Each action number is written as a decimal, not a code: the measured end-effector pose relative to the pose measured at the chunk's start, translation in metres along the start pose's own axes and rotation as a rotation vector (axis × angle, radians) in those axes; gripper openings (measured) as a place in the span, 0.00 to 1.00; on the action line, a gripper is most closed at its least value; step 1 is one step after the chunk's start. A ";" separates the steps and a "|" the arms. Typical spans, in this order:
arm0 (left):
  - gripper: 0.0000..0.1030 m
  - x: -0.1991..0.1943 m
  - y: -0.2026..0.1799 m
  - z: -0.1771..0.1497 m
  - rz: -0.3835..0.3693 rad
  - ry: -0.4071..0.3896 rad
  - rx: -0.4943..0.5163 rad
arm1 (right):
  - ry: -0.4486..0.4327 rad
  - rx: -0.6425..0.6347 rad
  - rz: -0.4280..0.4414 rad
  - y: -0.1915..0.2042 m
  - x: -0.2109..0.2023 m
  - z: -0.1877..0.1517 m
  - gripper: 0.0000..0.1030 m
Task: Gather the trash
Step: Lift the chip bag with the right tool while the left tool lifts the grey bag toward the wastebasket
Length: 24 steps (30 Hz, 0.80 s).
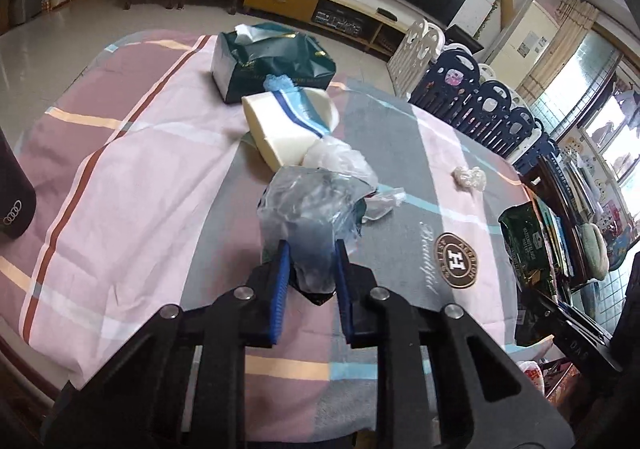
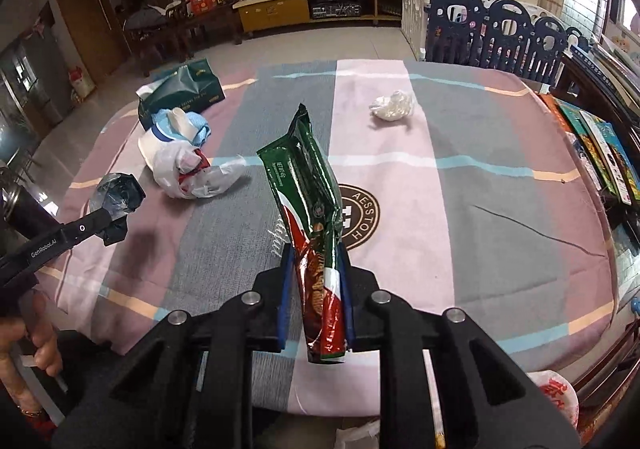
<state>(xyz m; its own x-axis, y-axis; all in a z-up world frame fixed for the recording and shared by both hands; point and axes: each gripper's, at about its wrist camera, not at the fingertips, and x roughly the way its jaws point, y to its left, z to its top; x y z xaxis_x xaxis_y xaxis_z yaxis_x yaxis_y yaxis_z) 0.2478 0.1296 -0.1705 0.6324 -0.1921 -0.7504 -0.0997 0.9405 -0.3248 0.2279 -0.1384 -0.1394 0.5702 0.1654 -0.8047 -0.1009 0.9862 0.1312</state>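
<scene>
- Step in hand, as I judge it: both pieces of trash are picked up and lifted above the cloth-covered worktop [image 2: 460, 169].
- The left hand-held gripper [image 1: 310, 249] is clenched on a crumpled clear plastic bag [image 1: 308, 209].
- The right hand-held gripper [image 2: 314, 249] is clamped on a long green-and-red snack wrapper [image 2: 310, 209].
- Next probably calls for carrying both to a bin, none visible; a white crumpled wad [image 2: 391, 105] lies on the worktop.

Striped tablecloth [image 2: 460, 189] with tissue box [image 2: 188, 89], white bag [image 2: 180, 169], crumpled wad [image 2: 392, 105].
</scene>
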 end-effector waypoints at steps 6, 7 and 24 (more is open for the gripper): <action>0.22 -0.065 -0.056 -0.020 0.022 -0.107 0.110 | -0.095 -0.011 -0.027 -0.011 -0.070 -0.012 0.20; 0.22 -0.076 -0.069 -0.024 0.041 -0.123 0.142 | -0.114 -0.018 -0.035 -0.012 -0.084 -0.015 0.20; 0.22 -0.204 -0.166 -0.086 0.048 -0.296 0.344 | -0.206 0.041 -0.040 -0.052 -0.214 -0.060 0.20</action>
<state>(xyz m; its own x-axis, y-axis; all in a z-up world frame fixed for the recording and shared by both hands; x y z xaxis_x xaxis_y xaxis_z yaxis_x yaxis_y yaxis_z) 0.0692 -0.0110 -0.0131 0.8305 -0.1052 -0.5470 0.0957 0.9943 -0.0460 0.0624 -0.2250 -0.0090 0.7283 0.1198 -0.6747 -0.0444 0.9908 0.1281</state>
